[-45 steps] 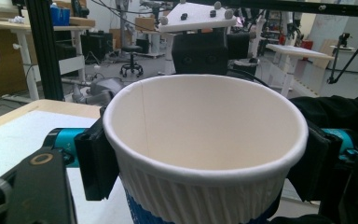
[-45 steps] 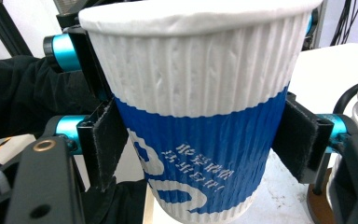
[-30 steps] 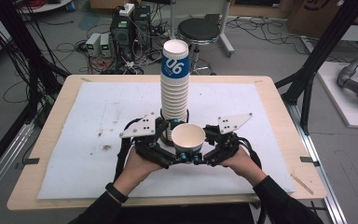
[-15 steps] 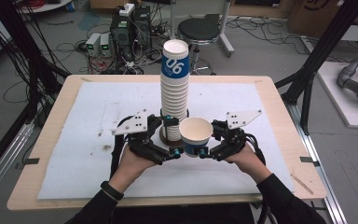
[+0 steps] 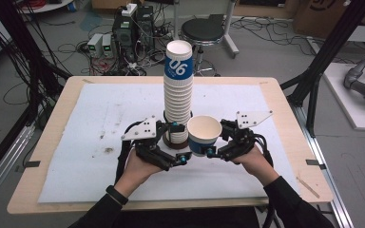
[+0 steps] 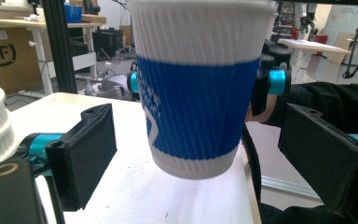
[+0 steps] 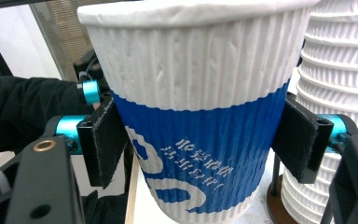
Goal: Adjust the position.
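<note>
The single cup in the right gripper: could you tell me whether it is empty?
Empty: the high view looks into the cup and shows a bare interior.

Ribbed white-blue paper cup point(image 5: 204, 134) upright, lifted, beside tall cup stack point(image 5: 178, 95)

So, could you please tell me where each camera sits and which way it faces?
High view: above the person's side, looking down at the table; forearms, both hand-held grippers.
Left gripper view: on the left hand-held gripper, facing the lifted cup; open jaws.
Right gripper view: on the right hand-held gripper, clamping that cup; beside it, the stack.
Shared: the cup.
</note>
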